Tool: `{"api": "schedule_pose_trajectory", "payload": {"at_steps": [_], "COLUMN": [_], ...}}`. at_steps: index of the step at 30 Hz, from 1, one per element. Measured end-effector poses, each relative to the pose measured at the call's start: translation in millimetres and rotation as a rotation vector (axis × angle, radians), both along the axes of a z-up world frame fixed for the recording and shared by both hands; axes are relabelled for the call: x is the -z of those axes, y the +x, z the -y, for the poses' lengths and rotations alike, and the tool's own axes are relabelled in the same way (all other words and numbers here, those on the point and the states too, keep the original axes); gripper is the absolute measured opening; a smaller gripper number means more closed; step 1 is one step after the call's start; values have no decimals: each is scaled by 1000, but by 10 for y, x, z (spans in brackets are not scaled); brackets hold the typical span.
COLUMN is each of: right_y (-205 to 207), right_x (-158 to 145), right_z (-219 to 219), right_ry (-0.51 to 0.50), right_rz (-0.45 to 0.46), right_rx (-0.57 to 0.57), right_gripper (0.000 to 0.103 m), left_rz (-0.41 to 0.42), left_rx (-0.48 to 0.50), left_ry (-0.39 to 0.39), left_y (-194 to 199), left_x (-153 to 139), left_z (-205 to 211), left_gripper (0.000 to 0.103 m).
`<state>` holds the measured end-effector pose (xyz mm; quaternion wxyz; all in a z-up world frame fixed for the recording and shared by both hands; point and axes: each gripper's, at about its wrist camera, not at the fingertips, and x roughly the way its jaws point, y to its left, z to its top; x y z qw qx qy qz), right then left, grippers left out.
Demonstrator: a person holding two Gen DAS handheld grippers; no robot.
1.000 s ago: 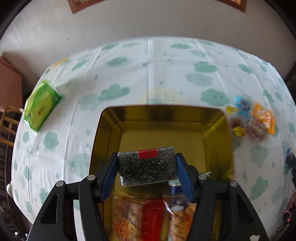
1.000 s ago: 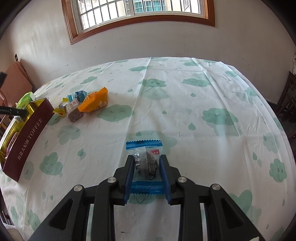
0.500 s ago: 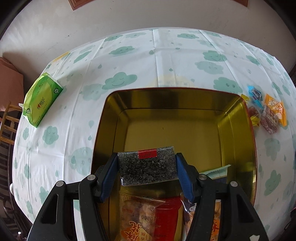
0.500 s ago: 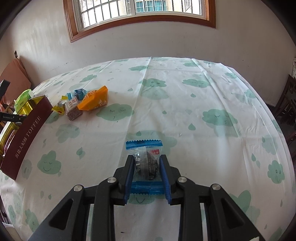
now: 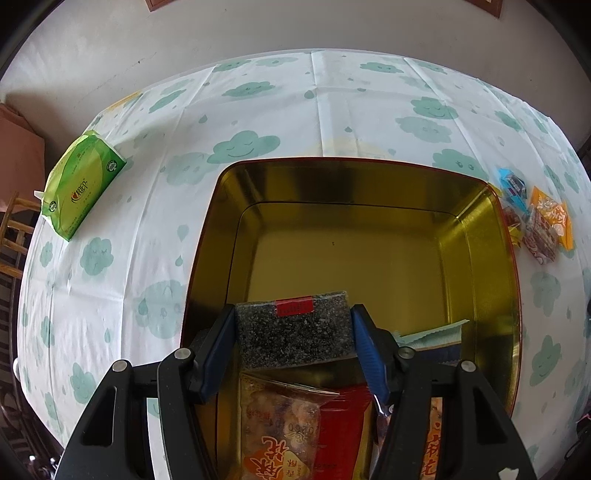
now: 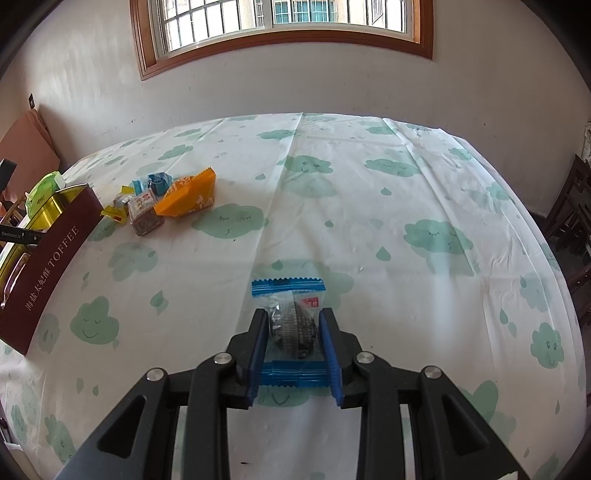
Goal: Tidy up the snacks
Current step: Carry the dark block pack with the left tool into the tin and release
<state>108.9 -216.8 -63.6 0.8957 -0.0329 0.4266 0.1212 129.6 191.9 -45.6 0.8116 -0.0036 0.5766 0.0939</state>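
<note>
The left hand-held gripper [image 5: 293, 334] pinches a dark, speckled snack bar [image 5: 293, 338] with a red label across its short sides, both blue pads pressed flat on it. It holds the bar over the near part of an open gold-lined tin [image 5: 480, 221], above the packets already lying inside: a clear packet of pale pieces with red lettering [image 5: 277, 424], a red packet [image 5: 343, 435] just beside it, and a pale green wrapper edge [image 5: 436, 334] at the right. The far part of the tin floor is bare.

The right hand-held gripper [image 6: 293, 345] is pressed nearly together on a blue-ended clear wrapper with a dark round snack [image 6: 291, 325] inside; the packet sits between the pads above the cloud-print cloth of the bench [image 6: 406, 206], and whether it touches the cloth cannot be told.

Farther out, a small heap of loose snacks [image 6: 166, 203] lies on the bench just beside the tin's right wall: an orange packet, a blue one, yellow-wrapped sweets and a clear-wrapped block. The tin's maroon outer side reads TOFFEE. A green tissue pack [image 5: 81, 186] lies well apart on the tin's other side, near the bench edge. A wood-framed window [image 6: 284, 29] sits in the wall beyond.
</note>
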Motion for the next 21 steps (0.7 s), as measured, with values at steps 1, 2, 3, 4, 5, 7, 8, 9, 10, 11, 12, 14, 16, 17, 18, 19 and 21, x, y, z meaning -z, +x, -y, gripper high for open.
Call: {"api": "schedule_pose_trajectory", "payload": {"at_steps": [1, 2, 3, 4, 5, 7, 8, 9, 10, 11, 12, 14, 16, 17, 18, 19, 21], "right_y": [-2, -2, -2, -3, 0, -5, -6, -7, -7, -7, -7, -9, -8, -8, -9, -9, -9], "right_x": [0, 0, 0, 2, 4, 4, 5, 5, 5, 5, 5, 6, 6, 6, 6, 6, 6], "right_z": [-2, -6, -13, -19, -25, -34, -35, -34, -34, -35, -36, -42, -35, -36, -37, -37, -38], "right_ry": [-3, -6, -10, -14, -19, -28, -30, -28, -27, -27, -27, -30, -29, -28, -27, -28, -30], "right_rz": [0, 1, 1, 2, 3, 4, 4, 4, 4, 4, 4, 5, 4, 4, 4, 4, 5], "right_rx": [-1, -1, -1, -2, -3, -4, -4, -3, -3, -4, -4, -4, -3, -3, -3, -3, -3], "right_gripper": [30, 30, 31, 31, 31, 31, 31, 31, 31, 31, 31, 31, 31, 31, 31, 31, 31], "left_rz": [-1, 0, 2, 4, 7, 11, 16, 19, 23, 25, 29, 42, 54, 70, 79, 88, 118], "left_rx": [-2, 0, 0, 2, 5, 5, 7, 6, 4, 5, 5, 2, 2, 5, 7, 7, -1], "left_ry": [-3, -6, -7, -6, -3, -5, -10, -13, -15, -18, -23, -30, -32, -33, -28, -22, -7], "left_y": [2, 3, 1, 1, -1, -4, -12, -16, -20, -22, -25, -40, -66, -89, -105, -124, -178], "left_x": [2, 0, -3, -6, -12, -26, -42, -54, -69, -83, -104, -160, -228, -278, -310, -344, -423], "left_z": [-8, -14, -15, -15, -10, -11, -8, -8, -7, -8, -11, -25, -30, -35, -35, -34, -40], "left_gripper": [59, 59, 59, 59, 59, 60, 60, 62, 63, 63, 64, 66, 67, 67, 68, 69, 72]}}
